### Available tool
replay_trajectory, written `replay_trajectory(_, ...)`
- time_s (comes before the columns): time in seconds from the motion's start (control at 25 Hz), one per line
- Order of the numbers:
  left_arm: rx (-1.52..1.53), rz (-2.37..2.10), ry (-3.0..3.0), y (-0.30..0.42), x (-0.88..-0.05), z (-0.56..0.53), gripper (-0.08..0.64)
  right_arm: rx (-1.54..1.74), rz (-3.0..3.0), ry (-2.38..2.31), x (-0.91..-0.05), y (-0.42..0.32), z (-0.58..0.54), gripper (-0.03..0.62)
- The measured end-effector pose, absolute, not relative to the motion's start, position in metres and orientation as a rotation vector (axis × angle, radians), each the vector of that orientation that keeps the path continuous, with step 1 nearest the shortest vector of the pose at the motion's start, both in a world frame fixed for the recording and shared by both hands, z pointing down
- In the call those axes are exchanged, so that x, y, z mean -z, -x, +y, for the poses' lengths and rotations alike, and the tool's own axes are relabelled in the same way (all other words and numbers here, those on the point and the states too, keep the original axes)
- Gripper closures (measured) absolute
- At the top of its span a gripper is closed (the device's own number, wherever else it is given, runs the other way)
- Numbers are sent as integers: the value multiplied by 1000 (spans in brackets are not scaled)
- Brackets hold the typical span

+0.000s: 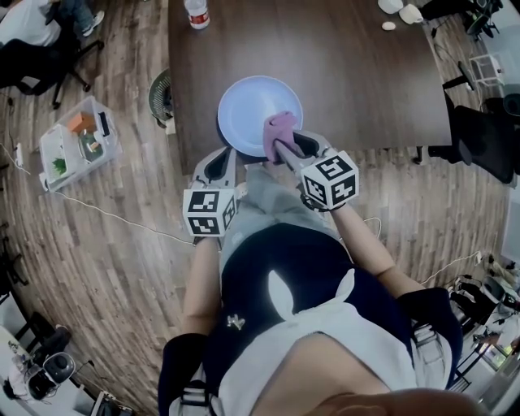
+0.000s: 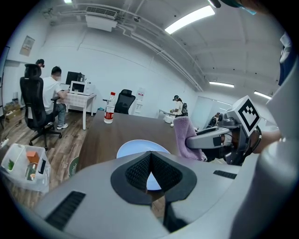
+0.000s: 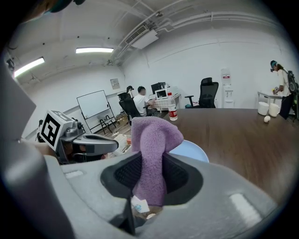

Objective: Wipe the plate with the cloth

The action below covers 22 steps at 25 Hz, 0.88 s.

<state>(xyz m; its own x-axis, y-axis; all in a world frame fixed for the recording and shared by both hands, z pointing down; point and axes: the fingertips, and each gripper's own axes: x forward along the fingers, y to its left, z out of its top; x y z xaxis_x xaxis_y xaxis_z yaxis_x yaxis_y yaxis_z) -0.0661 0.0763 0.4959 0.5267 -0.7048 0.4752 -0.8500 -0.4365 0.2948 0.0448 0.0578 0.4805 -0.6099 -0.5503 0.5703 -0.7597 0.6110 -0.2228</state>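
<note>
On the wood floor at the left of the head view, a clear plastic bin [image 1: 80, 142] of small items sits well apart from the dark brown table [image 1: 357, 73]. A red-labelled bottle [image 1: 197, 12] stands at the table's far edge, top centre.

The left gripper [image 1: 221, 154] hangs just off the table's near edge, below and left of the pale blue plate [image 1: 248, 106]. Its own view shows the ribbed pads meeting at the tips with nothing between them, and the plate lying beyond them.

The plate lies flat on the table close to the near edge, in the centre of the head view. Over its lower right rim stands a purple cloth [image 1: 280, 132], clamped between the jaws of the right gripper [image 1: 284, 148]. In the right gripper view the cloth runs up through the pads and flops over above them, with a small white tag hanging at its lower end. Whether the cloth touches the plate cannot be told.

At the upper right corner of the table sit a few small white items [image 1: 402, 10], well away from the plate. Black office chairs [image 1: 487, 138] stand on the floor at the right.
</note>
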Motion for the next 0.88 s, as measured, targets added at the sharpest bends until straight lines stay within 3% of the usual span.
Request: replay_trajectory(0.88,-559,-1155,-2103,67,-572,34,555,-815,-2259,-798,-561,-1,13,471)
